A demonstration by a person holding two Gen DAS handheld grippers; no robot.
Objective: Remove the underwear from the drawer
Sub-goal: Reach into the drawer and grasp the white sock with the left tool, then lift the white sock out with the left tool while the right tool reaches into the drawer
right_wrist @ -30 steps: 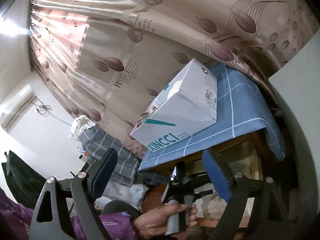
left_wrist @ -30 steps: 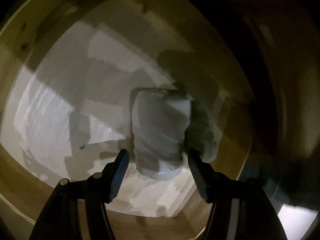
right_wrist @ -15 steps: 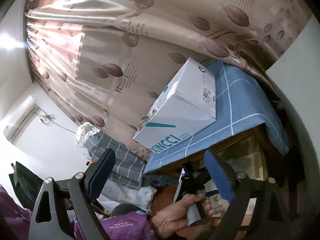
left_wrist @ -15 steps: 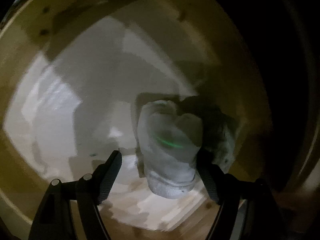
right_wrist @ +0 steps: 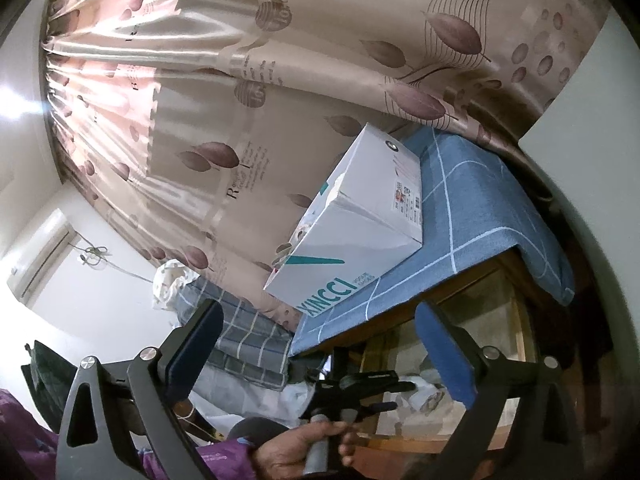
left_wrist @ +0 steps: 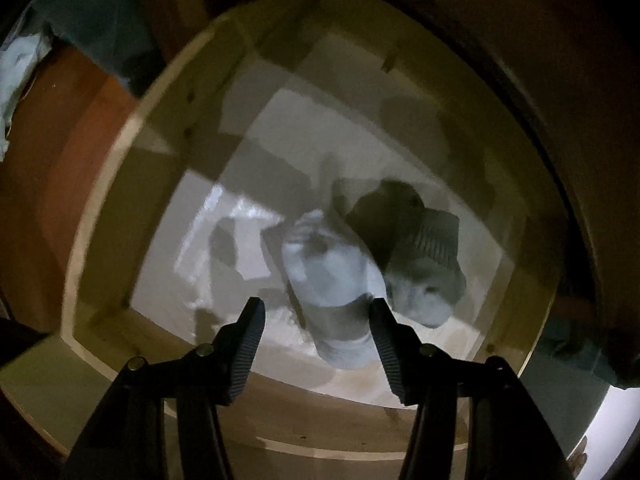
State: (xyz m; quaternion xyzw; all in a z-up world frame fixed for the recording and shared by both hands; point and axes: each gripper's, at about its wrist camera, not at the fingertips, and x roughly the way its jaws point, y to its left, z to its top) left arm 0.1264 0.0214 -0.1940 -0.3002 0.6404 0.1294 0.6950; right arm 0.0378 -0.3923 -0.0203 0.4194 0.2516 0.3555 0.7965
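Below, drawer (left_wrist: 120, 208) holds pale roll (left_wrist: 332, 276), darker roll (left_wrist: 428, 276) touching.

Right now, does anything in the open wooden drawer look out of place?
Nothing stands out. The pale rolled garment and the darker grey rolled garment lie side by side on the open wooden drawer's white floor, neither spilled nor damaged.

A leaf-print curtain (right_wrist: 248, 92) hung behind a wooden table (right_wrist: 452, 292) draped in blue checked cloth (right_wrist: 476, 208), near white walls (right_wrist: 60, 296); a box (right_wrist: 360, 236) sat at its edge.
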